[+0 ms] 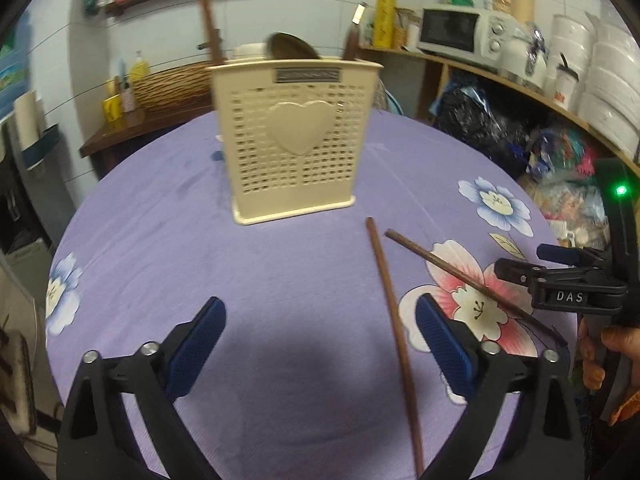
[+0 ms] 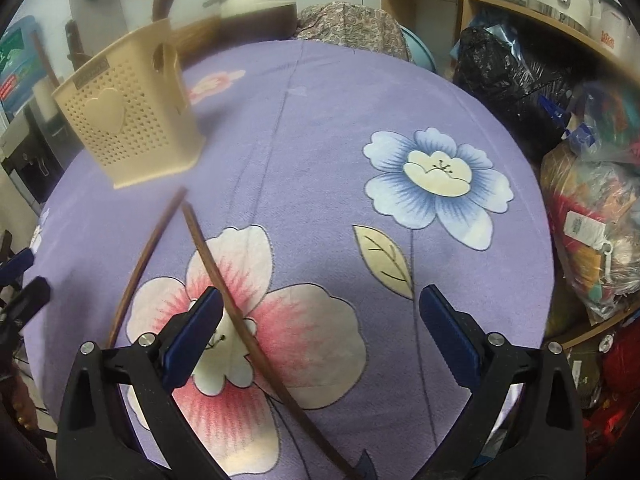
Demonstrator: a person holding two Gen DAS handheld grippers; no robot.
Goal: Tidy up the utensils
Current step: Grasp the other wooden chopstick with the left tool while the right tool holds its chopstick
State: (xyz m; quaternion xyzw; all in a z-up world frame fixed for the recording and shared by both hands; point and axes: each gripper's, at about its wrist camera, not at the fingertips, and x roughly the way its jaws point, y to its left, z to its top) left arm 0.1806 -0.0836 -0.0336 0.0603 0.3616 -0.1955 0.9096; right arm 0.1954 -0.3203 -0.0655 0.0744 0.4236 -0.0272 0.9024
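A cream slotted utensil holder [image 1: 294,140] with a heart on its front stands on the far part of the table; a brown stick, a spoon bowl and a metal-tipped handle rise out of it. Two brown chopsticks lie loose in front of it: one [image 1: 394,320] runs toward me just left of my left gripper's right finger, the other [image 1: 460,276] slants to the right. My left gripper [image 1: 320,312] hangs open over bare cloth. My right gripper [image 2: 322,300] is open above the slanted chopstick [image 2: 236,312], which crosses near its left finger. The other chopstick [image 2: 144,256] and the holder [image 2: 132,116] lie further left.
The round table wears a purple flowered cloth [image 1: 180,240]. Behind stand a wicker basket [image 1: 172,84] and a wooden shelf with a microwave [image 1: 456,30]. Stuffed plastic bags [image 2: 592,216] crowd the right side. A hand [image 1: 600,356] holds the right gripper's handle.
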